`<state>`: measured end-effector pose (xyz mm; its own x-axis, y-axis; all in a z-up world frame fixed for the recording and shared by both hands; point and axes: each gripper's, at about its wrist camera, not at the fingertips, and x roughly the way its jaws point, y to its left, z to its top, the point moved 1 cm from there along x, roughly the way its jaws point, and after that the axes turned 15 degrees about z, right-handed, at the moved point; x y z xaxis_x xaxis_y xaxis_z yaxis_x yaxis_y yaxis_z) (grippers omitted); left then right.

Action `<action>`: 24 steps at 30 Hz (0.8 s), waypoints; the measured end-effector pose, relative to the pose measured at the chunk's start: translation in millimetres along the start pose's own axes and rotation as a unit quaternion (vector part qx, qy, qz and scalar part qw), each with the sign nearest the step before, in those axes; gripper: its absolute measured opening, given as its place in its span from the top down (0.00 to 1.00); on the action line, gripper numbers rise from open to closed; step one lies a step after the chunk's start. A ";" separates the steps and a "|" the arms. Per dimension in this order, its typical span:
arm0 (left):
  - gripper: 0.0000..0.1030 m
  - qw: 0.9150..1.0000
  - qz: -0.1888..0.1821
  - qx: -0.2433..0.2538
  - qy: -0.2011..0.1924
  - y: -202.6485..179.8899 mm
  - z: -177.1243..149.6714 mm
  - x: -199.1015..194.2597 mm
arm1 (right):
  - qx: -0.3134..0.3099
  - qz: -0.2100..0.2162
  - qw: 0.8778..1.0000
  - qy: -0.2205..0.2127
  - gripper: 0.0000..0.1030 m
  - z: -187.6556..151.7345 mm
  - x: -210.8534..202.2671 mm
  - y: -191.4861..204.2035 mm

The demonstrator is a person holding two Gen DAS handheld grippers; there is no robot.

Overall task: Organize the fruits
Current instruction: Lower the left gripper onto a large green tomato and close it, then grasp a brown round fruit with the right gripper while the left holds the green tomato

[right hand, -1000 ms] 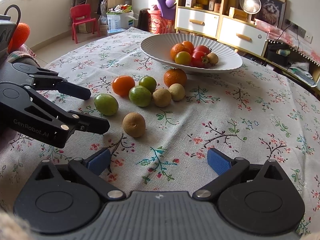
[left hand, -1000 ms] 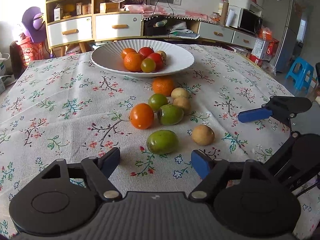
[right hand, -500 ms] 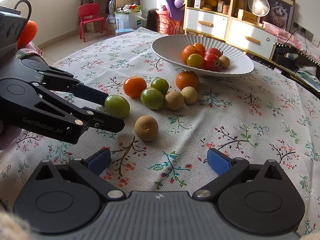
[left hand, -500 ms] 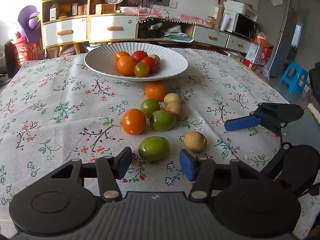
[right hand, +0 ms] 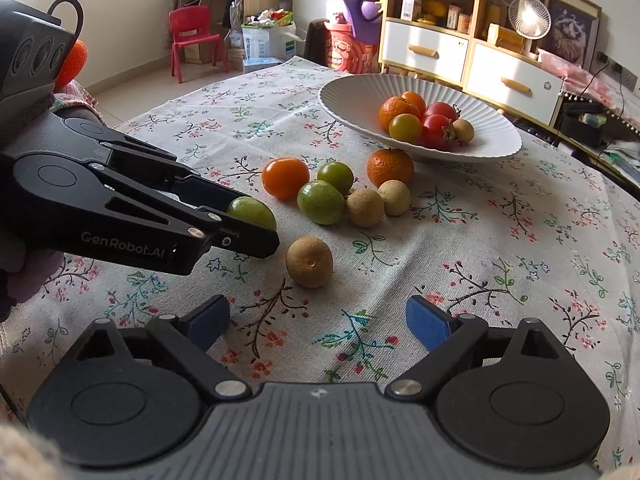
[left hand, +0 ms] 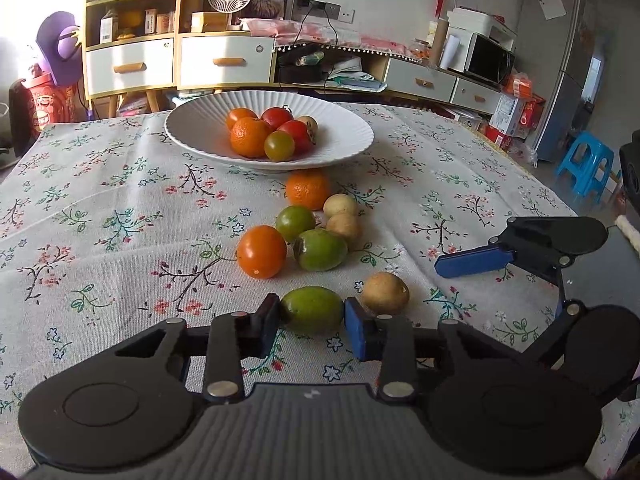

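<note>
- Left hand-held gripper [left hand: 311, 322]: its jaws have just been closing and now press both sides of a green fruit [left hand: 311, 309], which lies on the counter [left hand: 100, 220] at the near end of the loose fruit group, well apart from the bowl [left hand: 344, 136].
- Same grip in the right wrist view: the left hand-held gripper [right hand: 256, 224] comes in from the left, and the green fruit [right hand: 251, 211] shows between its black fingers.
- Right hand-held gripper [right hand: 318, 322]: its jaws have just been closing a little but stand wide apart with nothing between them, only flowered cloth; a brown fruit [right hand: 309, 262] lies just beyond, on the bowl side.
- Bowl: white, ribbed, on the counter; it holds two oranges, two red tomatoes, one yellow-green tomato and one small tan fruit.
- Loose fruit between the bowl and the gripped green fruit: an orange [left hand: 308, 189] just below the bowl's rim, then two tan fruits, two green fruits and an orange tomato [left hand: 261, 251] clustered close together.
- Brown fruit [left hand: 385, 293]: just beside the gripped green fruit, on its right, apart from the cluster.
- Counter: covered with a flowered cloth.
</note>
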<state>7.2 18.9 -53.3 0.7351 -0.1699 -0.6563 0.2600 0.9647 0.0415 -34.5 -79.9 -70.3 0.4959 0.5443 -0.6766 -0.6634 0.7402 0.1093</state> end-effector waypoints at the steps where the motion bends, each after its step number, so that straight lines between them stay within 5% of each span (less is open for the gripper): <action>1: 0.78 1.000 0.003 0.001 0.001 0.3 0.0 -0.7 | -0.001 0.000 1.000 0.000 0.10 -0.2 -0.2 0.4; 24: 0.78 0.998 0.042 -0.036 0.039 25.4 3.3 -10.5 | -0.003 0.006 1.000 -0.001 0.59 15.4 6.7 3.4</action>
<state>8.1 44.5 -42.9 0.7010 -0.0741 -0.7093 0.1516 0.9873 0.0467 -24.8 -67.6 -63.3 0.4883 0.5546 -0.6738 -0.6735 0.7305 0.1132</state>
